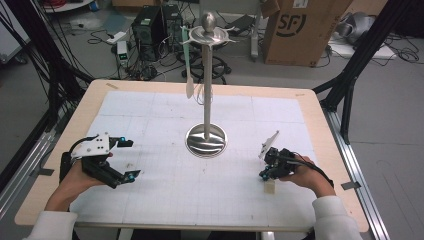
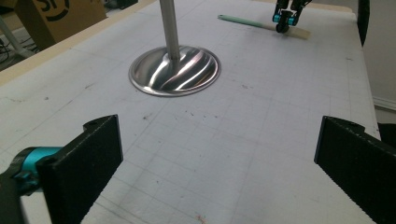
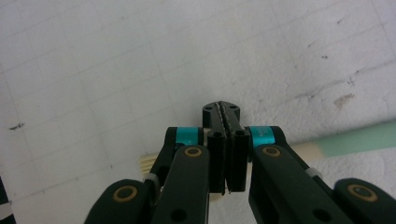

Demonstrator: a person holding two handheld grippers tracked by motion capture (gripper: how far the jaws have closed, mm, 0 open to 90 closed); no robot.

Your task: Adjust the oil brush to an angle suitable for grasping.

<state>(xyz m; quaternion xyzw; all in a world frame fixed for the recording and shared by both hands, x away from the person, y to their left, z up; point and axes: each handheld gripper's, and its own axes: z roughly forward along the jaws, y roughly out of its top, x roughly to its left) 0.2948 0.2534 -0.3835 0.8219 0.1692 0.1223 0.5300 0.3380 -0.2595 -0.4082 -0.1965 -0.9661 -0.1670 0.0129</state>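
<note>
A spatula with a cream blade (image 1: 270, 187) and a green handle (image 3: 355, 142) lies flat on the white grid mat at the right. My right gripper (image 1: 264, 172) points down at it, jaws shut tight, tips (image 3: 226, 114) over the cream neck, with nothing visible between them. From the left gripper view, that gripper (image 2: 284, 23) stands on the spatula (image 2: 243, 19) far across the mat. My left gripper (image 1: 129, 159) rests at the left of the table, open wide (image 2: 217, 163), with only bare mat between its jaws.
A tall metal stand with a round shiny base (image 1: 206, 140) rises mid-table; a green-handled utensil (image 1: 188, 65) hangs from its top. The mat (image 1: 165, 190) covers a wooden table (image 1: 320, 110). Boxes, cables and equipment sit on the floor beyond.
</note>
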